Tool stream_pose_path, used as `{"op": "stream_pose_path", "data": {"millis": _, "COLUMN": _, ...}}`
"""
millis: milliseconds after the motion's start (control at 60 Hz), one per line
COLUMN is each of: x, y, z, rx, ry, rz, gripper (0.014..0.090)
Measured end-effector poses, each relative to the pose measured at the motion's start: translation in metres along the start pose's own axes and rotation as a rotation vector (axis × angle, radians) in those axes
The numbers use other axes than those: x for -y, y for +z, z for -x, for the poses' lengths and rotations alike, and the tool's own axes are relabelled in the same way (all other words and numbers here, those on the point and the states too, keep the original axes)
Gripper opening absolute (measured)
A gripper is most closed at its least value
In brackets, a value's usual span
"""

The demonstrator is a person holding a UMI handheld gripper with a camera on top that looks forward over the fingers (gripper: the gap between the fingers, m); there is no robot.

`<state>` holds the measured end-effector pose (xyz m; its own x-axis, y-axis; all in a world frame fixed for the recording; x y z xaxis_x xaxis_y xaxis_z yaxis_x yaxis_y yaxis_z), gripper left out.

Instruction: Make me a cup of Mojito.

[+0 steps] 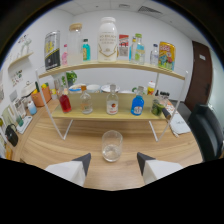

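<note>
Just ahead of the gripper [113, 161], whose fingers stand wide apart holding nothing, a clear glass [111, 145] sits on the wooden table [50, 145], seemingly empty; bottles on the shelf [112, 116] look untouched, so mixing has barely begun

Your gripper [113, 165] showed only as two fingers rising out of a black mass that filled the whole foot of the view and hid its body, so no cables, screws or markings could be made out. Each finger [67, 171] was a pale, whitish-grey block with flat faces, and each ended in a dark, nearly black wedge-shaped tip [84, 162] that tapered inward toward its partner. You had the jaws standing apart with a wide gap between the two dark tips, and nothing of your hand or sleeve appeared.
</note>
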<state>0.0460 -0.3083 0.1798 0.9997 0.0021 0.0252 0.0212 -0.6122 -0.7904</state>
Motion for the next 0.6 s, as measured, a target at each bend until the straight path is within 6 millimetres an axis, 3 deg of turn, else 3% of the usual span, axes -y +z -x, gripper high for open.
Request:
{"op": "stream_pose_path", "data": {"millis": 167, "x": 0.001, "y": -0.005, "z": 0.005, "rx": 0.005, "ry": -0.005, "rz": -0.002, "gripper": 0.0862}}
{"op": "stream_pose_path", "data": {"millis": 333, "x": -0.013, "y": -0.012, "z": 0.009, "rx": -0.002, "ry": 0.001, "rz": 0.021, "gripper": 0.0863}}
{"op": "stream_pose_path", "data": {"millis": 500, "x": -0.036, "y": -0.020, "z": 0.000, "rx": -0.013, "ry": 0.011, "rz": 0.059, "gripper": 0.0861}}
{"op": "stream_pose_path", "data": {"millis": 600, "x": -0.044, "y": -0.025, "z": -0.016, "rx": -0.017, "ry": 0.015, "rz": 0.072, "gripper": 0.0858}}
